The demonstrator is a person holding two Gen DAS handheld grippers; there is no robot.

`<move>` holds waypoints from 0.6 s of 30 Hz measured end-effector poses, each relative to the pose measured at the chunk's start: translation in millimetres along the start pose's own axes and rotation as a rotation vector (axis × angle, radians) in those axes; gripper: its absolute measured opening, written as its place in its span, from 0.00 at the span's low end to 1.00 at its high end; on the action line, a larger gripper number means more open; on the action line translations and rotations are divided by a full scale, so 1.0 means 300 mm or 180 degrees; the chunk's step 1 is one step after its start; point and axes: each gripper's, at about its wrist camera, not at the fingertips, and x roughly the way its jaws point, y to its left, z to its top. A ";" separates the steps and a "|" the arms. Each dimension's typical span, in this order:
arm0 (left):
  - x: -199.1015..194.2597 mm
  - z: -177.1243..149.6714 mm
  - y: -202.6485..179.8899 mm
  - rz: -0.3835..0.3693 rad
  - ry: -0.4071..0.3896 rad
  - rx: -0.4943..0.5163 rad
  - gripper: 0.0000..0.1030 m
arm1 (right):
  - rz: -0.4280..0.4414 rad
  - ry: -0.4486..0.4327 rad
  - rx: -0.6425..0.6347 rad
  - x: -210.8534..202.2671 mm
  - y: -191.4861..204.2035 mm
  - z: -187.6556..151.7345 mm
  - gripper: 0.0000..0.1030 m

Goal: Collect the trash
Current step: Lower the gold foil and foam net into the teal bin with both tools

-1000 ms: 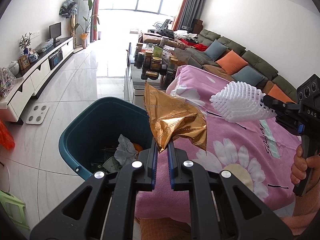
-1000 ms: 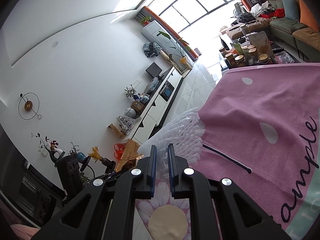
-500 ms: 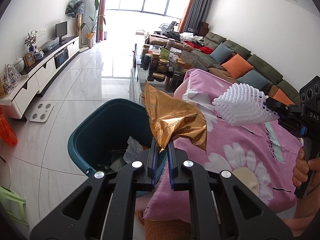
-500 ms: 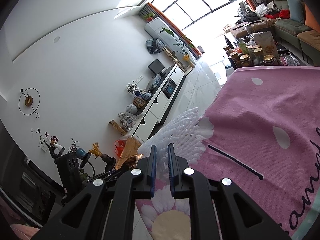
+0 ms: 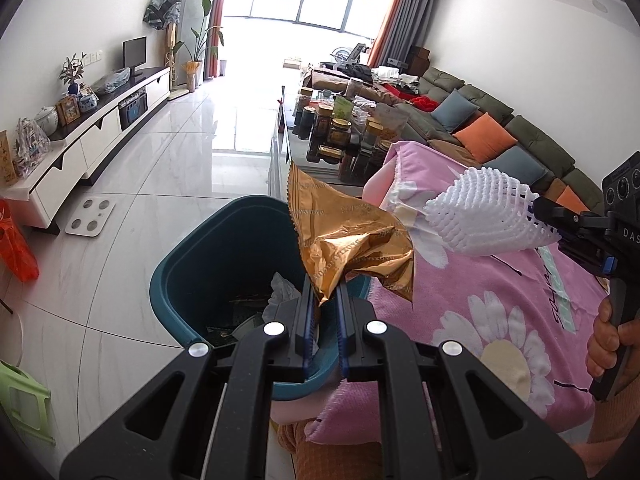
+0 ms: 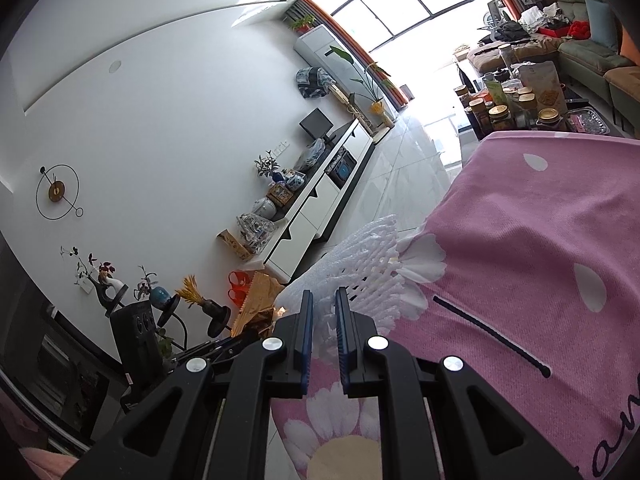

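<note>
Left fingers (image 5: 305, 312) pinch crinkled gold foil wrapper (image 5: 352, 248) — right fingers (image 6: 343, 320) clamp white foam netting (image 6: 360, 256).

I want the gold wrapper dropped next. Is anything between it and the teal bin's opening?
Nothing visible. The gold wrapper, pinched in the left tool, hangs over the near right rim of the teal bin, whose mouth is open. The pink blanket lies beside the bin, not over it.

Crumpled gold foil wrapper (image 5: 352, 244) upright over teal bin (image 5: 224, 248); white foam net (image 5: 486, 218) beside it, above pink blanket
</note>
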 end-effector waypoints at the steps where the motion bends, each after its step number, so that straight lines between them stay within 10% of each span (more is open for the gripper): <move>1: 0.002 0.001 0.000 0.0005 0.0003 -0.0008 0.10 | 0.0000 0.0010 -0.0005 0.004 0.003 0.000 0.10; 18: 0.065 -0.013 0.009 0.0120 0.0079 -0.0135 0.10 | -0.0036 0.0145 -0.0070 0.065 0.049 0.010 0.10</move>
